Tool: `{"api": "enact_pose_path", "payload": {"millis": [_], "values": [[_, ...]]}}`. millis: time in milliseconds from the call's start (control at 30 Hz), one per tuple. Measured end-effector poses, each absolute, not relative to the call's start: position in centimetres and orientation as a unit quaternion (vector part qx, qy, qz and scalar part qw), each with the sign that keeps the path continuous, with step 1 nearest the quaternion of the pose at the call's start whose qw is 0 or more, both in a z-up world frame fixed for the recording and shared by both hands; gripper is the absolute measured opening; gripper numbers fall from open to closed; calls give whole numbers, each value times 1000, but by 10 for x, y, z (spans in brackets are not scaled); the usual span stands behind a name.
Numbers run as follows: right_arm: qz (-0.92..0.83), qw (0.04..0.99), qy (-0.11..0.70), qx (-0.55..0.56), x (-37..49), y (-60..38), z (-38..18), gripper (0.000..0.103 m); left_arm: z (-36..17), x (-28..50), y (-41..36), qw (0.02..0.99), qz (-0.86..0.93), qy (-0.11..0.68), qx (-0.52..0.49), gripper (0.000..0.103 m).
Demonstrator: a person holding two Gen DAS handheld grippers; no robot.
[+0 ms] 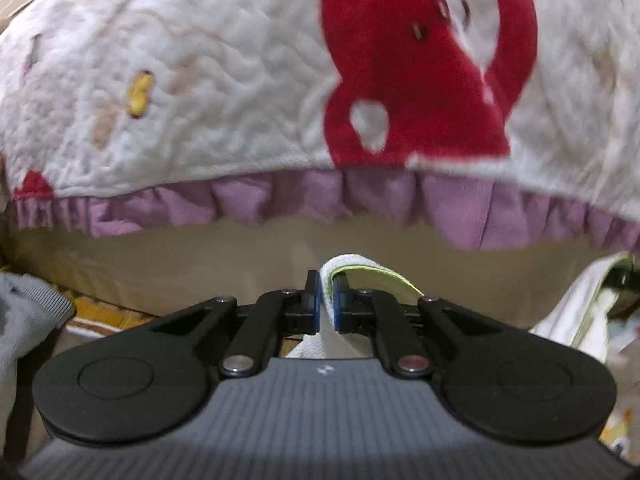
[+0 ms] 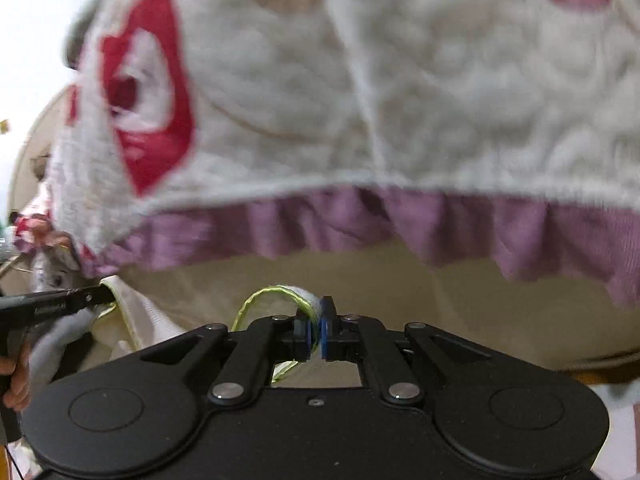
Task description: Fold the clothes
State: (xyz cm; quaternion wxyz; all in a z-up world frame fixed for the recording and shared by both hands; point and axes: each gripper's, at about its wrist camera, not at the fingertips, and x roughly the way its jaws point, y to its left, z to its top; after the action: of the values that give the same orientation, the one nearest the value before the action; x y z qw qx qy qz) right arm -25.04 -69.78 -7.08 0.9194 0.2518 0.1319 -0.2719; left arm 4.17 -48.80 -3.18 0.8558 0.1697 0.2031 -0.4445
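Both grippers are clamped on the same white garment with a lime-green edge. Left gripper [image 1: 326,300]: blue pads pinched on a fold of the white garment [image 1: 340,270], cloth running down between the linkages. Right gripper [image 2: 316,334]: pads squeezed together on the green-trimmed hem, a loop of trim arching to its left. Garment hangs between the two tools, above a beige surface [image 1: 200,256]. Far side, filling the upper view: white quilted blanket [image 1: 220,80] with red patches and a purple ruffle [image 1: 280,196]. Near left in the right view, a hand [image 2: 16,384] grips the other tool's handle. No containers visible.
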Motion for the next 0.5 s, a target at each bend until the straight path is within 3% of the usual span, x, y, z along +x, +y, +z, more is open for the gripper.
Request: {"api": "enact_pose_path", "payload": {"millis": [100,233,267,300,333,400,467,500], "values": [[-294,912,137,250,-251,-703,-86,5,-61,45,-505,852,-439,213,191,6],[-289,908,134,271,-250,-715,-93,9,-81,62,-515,870,-411,242,128,6],[-290,905,137,281,-249,-718,-96,20,-86,66,-519,868,-411,251,120,6],[-295,899,146,289,-247,-720,-100,46,-90,70,-523,867,-411,260,112,7],[-300,893,156,296,-245,-722,-104,57,-95,73,-528,865,-412,268,103,8],[-280,888,171,321,-244,-728,-113,60,-109,79,-540,855,-411,293,118,11],[-245,881,169,368,-247,-737,-118,60,-120,82,-547,848,-404,313,142,40],[-230,876,164,391,-250,-741,-121,60,-123,83,-546,847,-401,318,145,46]]}}
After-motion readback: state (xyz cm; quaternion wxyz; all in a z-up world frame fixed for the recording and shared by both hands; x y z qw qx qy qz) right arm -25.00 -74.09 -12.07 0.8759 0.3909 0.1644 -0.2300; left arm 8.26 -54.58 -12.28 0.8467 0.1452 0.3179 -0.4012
